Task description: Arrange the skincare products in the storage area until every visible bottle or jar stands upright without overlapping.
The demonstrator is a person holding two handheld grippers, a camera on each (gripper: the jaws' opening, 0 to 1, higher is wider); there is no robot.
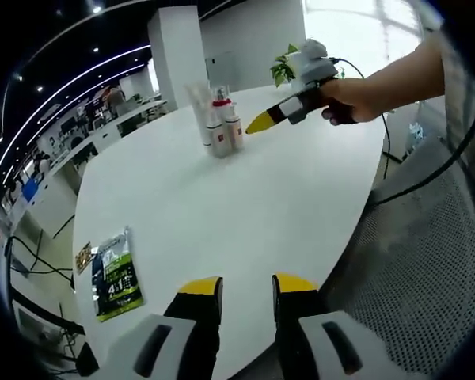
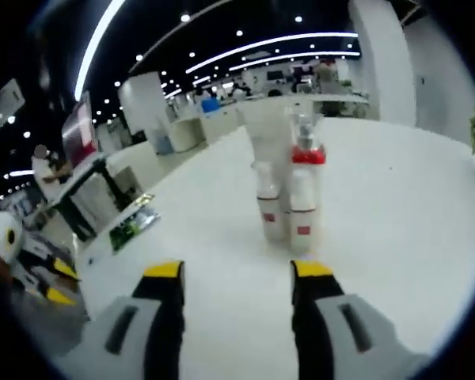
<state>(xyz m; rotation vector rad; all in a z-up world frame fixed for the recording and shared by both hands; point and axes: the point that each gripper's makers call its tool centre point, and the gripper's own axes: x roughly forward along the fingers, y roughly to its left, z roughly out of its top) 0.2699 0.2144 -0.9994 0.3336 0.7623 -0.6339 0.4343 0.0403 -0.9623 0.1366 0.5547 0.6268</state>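
— white plastic skincare bottles (image 2: 289, 202), red-collared: status?
— upright, clustered touching at frame centre on the white round table (image 2: 396, 237); arrangement looks near done. right gripper (image 2: 237, 273) and left gripper (image 1: 247, 286) both parted, empty.

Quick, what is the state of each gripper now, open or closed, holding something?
Left gripper: open, jaws apart, holding nothing, above the white table.
Right gripper: open, holding nothing, facing the skincare bottles.

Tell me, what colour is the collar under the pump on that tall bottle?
Red, on the white pump bottle; the right gripper view shows it best.
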